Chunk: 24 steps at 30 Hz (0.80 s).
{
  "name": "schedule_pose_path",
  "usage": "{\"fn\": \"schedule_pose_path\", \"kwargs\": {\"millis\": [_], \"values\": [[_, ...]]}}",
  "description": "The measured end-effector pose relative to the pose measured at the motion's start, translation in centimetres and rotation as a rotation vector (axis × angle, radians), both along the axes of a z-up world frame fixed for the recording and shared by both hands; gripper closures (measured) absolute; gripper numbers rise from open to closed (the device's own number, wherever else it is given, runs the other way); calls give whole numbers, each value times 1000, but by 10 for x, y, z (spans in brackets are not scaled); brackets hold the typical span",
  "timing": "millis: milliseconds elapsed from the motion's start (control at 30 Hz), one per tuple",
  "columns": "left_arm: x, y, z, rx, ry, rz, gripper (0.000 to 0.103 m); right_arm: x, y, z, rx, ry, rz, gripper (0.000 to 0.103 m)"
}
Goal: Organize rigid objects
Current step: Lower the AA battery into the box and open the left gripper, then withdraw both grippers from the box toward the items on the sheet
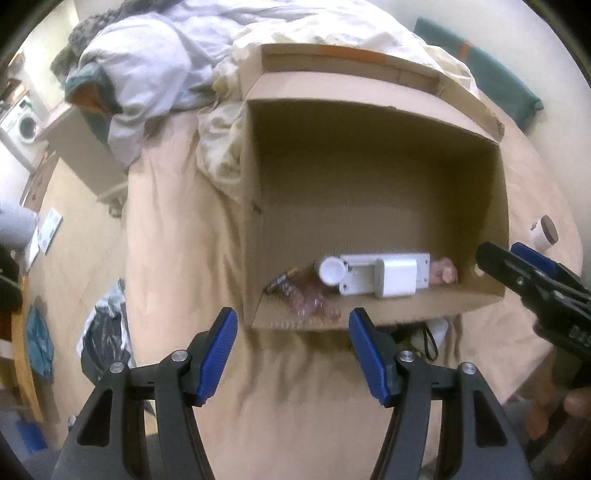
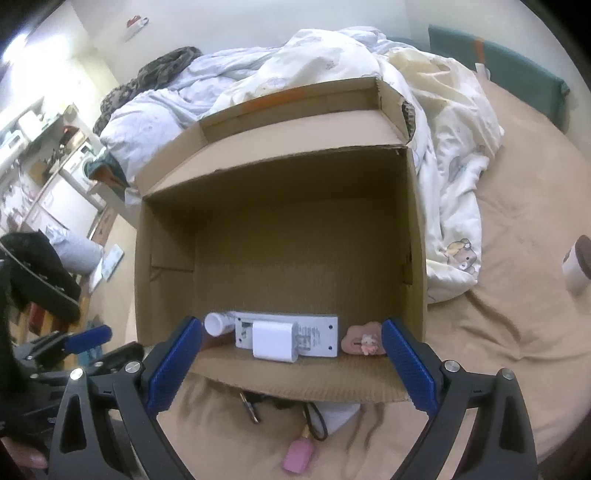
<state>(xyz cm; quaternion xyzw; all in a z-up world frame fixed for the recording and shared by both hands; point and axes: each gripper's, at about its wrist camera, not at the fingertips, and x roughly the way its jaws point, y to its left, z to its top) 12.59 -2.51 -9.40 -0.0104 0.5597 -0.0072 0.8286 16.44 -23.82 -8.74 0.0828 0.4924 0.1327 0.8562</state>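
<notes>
Both hand-held grippers, left (image 1: 291,350) and right (image 2: 291,363), hang open and empty above the bed (image 2: 517,314); next, pinch the pink bottle (image 2: 298,456) squarely, then clear the box (image 2: 280,384) rim.

A tan-sheeted bed (image 2: 517,295) with rumpled white bedding (image 2: 332,66), pale walls (image 2: 258,18), wooden floor (image 1: 74,258).

1. The left wrist view looks steeply down from above the bed (image 1: 177,236), past its own tool (image 1: 290,354), into the open box (image 1: 369,192) close ahead.
2. The right wrist view looks down less steeply from just right of it, over its tool (image 2: 291,365), at the box (image 2: 295,229).
3. Both share the box inside, the charger (image 1: 395,277) (image 2: 275,341), the bedding, and each other's tool at the frame edge.
</notes>
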Motion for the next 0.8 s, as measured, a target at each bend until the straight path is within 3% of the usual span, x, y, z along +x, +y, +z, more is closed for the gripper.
{"fn": "schedule_pose_path", "kwargs": {"millis": [233,433,567,800], "values": [[-21,4,1,-8,-3,10,43,-17,-3,5,-6,-2,20,0],[-28,5,-25,23,12,-22,43,-40,-14,-10,-32,48,32,0],[-29,13,-41,-28,54,3,43,-50,-30,-29,-7,125,-2,0],[-23,28,-41,-69,55,74,43,-42,-46,-64,114,278,-79,0]]}}
